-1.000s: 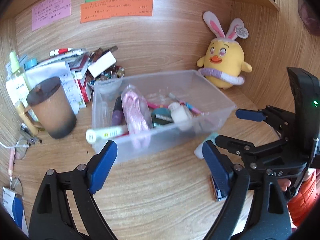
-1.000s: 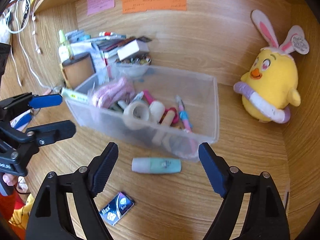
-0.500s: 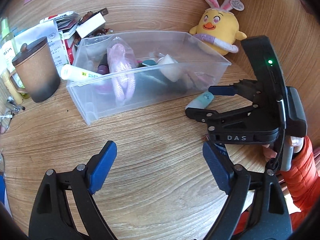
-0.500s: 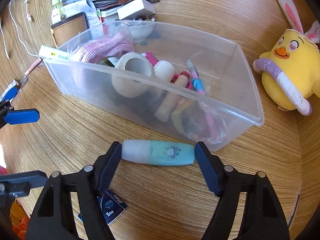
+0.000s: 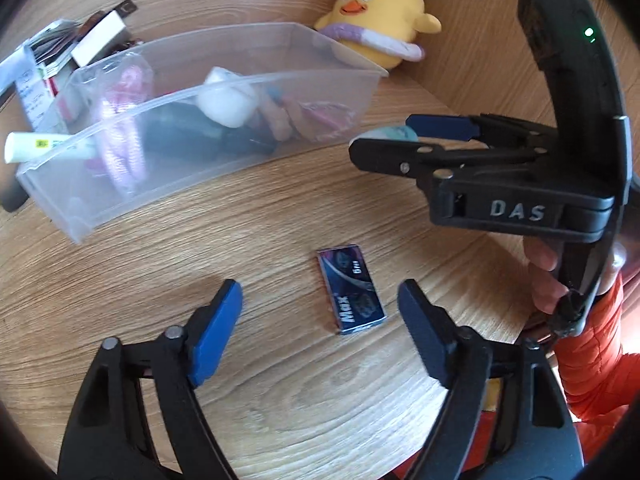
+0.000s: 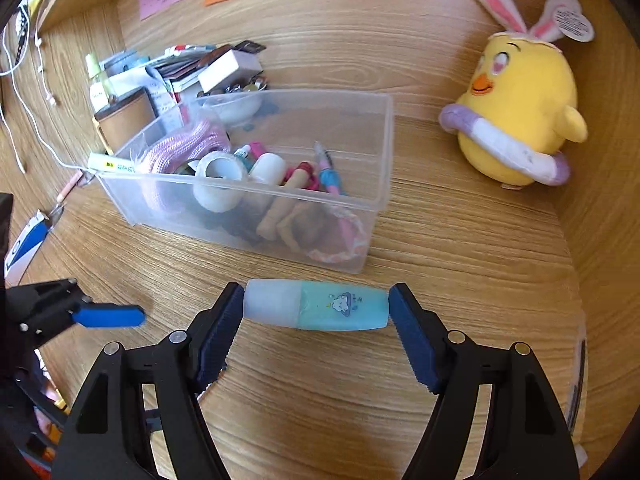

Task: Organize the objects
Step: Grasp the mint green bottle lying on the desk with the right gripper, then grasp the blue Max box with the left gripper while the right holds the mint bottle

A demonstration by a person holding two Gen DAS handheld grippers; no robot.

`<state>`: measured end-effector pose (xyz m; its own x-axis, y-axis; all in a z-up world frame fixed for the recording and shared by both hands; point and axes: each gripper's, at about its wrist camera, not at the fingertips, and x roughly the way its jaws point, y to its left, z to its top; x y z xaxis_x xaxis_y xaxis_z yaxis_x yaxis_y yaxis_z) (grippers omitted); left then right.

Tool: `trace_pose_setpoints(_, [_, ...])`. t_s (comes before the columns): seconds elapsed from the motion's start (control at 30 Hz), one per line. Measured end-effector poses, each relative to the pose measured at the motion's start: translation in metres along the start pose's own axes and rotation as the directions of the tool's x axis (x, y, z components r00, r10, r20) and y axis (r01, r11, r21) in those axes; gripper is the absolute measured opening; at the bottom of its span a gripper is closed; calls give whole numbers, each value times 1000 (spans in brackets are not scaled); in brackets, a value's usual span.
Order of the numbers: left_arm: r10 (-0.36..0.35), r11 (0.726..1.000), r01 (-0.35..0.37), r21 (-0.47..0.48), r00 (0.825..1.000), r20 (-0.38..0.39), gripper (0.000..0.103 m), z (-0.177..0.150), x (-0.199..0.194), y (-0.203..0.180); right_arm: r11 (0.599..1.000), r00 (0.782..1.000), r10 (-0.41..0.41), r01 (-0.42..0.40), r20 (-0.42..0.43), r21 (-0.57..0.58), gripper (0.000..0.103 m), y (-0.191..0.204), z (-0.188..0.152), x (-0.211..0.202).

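My right gripper [image 6: 316,312] is shut end to end on a teal and white capped tube [image 6: 316,305] and holds it just in front of the clear plastic bin [image 6: 376,200]. The bin holds a tape roll [image 6: 218,180], pink cord, pens and other small items. In the left wrist view the right gripper [image 5: 384,140] shows from the side with the tube [image 5: 394,133] between its pads. My left gripper [image 5: 320,320] is open and empty, with a small dark blue packet [image 5: 352,294] lying flat on the desk between its fingers.
A yellow chick plush [image 6: 516,116] sits at the back right by the wooden wall. A brown lidded cup [image 6: 124,120], boxes, papers and a bottle crowd the back left behind the bin. A white cable [image 6: 24,92] hangs at the far left.
My right gripper has closed on the tube and holds it. My left gripper has moved right and down, bringing the blue packet between its open fingers.
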<state>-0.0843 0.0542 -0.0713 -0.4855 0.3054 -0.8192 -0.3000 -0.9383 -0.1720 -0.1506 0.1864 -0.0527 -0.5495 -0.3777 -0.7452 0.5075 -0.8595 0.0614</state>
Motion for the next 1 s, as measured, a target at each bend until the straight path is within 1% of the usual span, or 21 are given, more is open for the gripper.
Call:
trace_pose_setpoints(0.03, [5,1000,-5,8,1000,-5,68,1,3,-4,1000,1000,2,-2,5,6,71,-3,-3,-5])
trace_pose_setpoints(0.1, [17,1000,-17,19,1000,2,63,0,5,-9,1000,1000,4,-5,15,15,71,-6,-6,-12])
trace_pose_setpoints(0.13, [19,999,-19,27,1000,5,56,0,5,-11,1000,1000,8,-8,21,17,71,-6,-7,-14])
trace_pose_setpoints(0.17, [3,999,-3,43,1000,5,51,0,6,-14,1000,999,20,-20,28,17,71,-6,-7,-15])
trace_pose_setpoints(0.2, [6,999,-6,53,1000,6,45,1,6,-16,999,999,30,-31,30,19,71,-6,-6,-16])
trace_pose_setpoints(0.23, [11,998,-12,60,1000,6,41,1,7,-17,999,999,39,-40,30,20,71,-4,-5,-15])
trace_pose_setpoints(0.27, [11,998,-11,68,1000,8,39,1,7,-18,999,999,37,-38,32,18,71,-3,-4,-15])
trace_pose_setpoints(0.33, [24,996,-25,86,1000,14,30,1,8,-22,999,998,42,-42,38,14,71,0,-3,-15])
trace_pose_setpoints(0.43, [26,995,-28,96,999,24,27,0,8,-22,998,997,53,-54,49,12,71,3,-2,-16])
trace_pose_setpoints(0.53, [64,992,-69,106,997,48,26,0,6,-21,998,996,62,-63,58,17,71,5,-2,-18])
trace_pose_setpoints(0.73, [87,993,-94,70,991,101,26,8,-7,-5,998,995,62,-63,77,16,71,8,0,-24])
trace_pose_setpoints(0.9, [124,991,-129,20,978,165,26,18,-28,11,998,993,59,-62,107,24,71,7,3,-33])
trace_pose_setpoints(1.0, [143,990,-144,-11,967,209,26,26,-44,23,998,990,61,-65,126,26,71,7,7,-39])
